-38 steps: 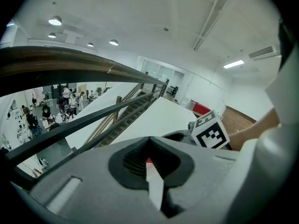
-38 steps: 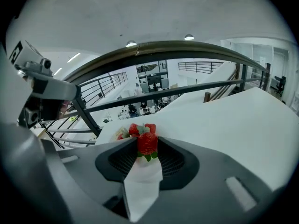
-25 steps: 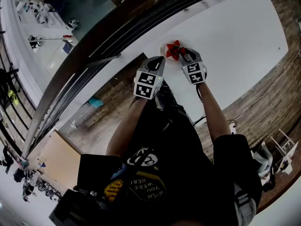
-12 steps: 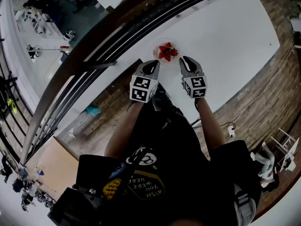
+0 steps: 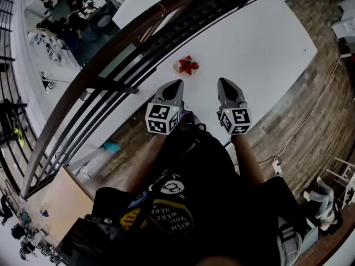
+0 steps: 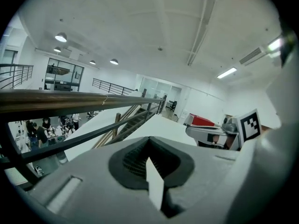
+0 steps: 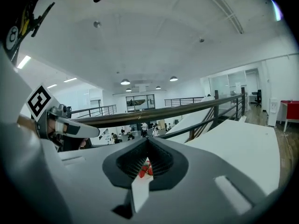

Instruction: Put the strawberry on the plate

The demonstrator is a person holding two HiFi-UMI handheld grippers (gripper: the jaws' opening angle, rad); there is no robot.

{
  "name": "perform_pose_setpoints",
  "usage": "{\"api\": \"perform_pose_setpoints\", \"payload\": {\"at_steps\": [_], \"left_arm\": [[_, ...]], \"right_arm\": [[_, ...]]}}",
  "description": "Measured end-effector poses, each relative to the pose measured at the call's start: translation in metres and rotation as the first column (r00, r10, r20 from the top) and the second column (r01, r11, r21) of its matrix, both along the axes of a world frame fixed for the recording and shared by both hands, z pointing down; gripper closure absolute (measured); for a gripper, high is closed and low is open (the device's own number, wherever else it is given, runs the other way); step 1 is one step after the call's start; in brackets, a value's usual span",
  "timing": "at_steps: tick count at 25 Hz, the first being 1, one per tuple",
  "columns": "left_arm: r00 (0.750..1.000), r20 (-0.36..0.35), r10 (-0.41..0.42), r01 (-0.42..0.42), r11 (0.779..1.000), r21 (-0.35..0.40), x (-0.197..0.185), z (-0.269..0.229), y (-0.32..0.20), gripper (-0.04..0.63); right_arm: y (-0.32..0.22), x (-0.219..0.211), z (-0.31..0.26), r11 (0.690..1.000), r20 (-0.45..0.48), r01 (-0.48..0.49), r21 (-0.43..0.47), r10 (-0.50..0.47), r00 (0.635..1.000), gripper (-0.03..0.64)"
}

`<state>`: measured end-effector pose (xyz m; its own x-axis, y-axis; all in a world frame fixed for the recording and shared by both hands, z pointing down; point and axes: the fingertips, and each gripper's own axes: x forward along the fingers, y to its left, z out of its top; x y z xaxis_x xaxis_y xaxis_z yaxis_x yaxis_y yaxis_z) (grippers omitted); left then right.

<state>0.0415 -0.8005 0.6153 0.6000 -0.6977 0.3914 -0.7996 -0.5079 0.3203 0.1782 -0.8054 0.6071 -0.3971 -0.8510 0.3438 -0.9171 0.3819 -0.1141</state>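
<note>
The strawberry (image 5: 188, 65) lies on the small plate (image 5: 179, 67) in the upper middle of the head view, on the white surface (image 5: 260, 37) just beside the dark railing (image 5: 111, 60). Both grippers hang below it in the frame, well apart from the plate, side by side and pointing towards it. The left gripper (image 5: 176, 83) has its jaws together with nothing between them. The right gripper (image 5: 223, 82) has just closed its jaws, which now meet on nothing; its own view shows the strawberry far beyond the tips.
</note>
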Motion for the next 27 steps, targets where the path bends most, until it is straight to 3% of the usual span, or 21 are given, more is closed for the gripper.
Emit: {"api": "perform_pose_setpoints", "payload": {"at_steps": [9, 15, 27], "left_arm": [[0.998, 0.048, -0.048, 0.044, 0.996, 0.075, 0.011, -0.045, 0.090, 0.595], [0.997, 0.047, -0.069, 0.063, 0.992, 0.112, 0.004, -0.060, 0.109, 0.595], [0.997, 0.054, -0.057, 0.052, 0.995, 0.089, 0.013, -0.046, 0.139, 0.595]], "right_arm": [[0.101, 0.022, -0.044, 1.000, 0.066, 0.000, 0.026, -0.002, 0.998, 0.614], [0.118, 0.014, -0.057, 0.998, 0.078, 0.011, 0.058, -0.016, 0.997, 0.614], [0.139, 0.013, -0.052, 0.997, 0.086, 0.063, 0.042, -0.067, 0.994, 0.614]]}}
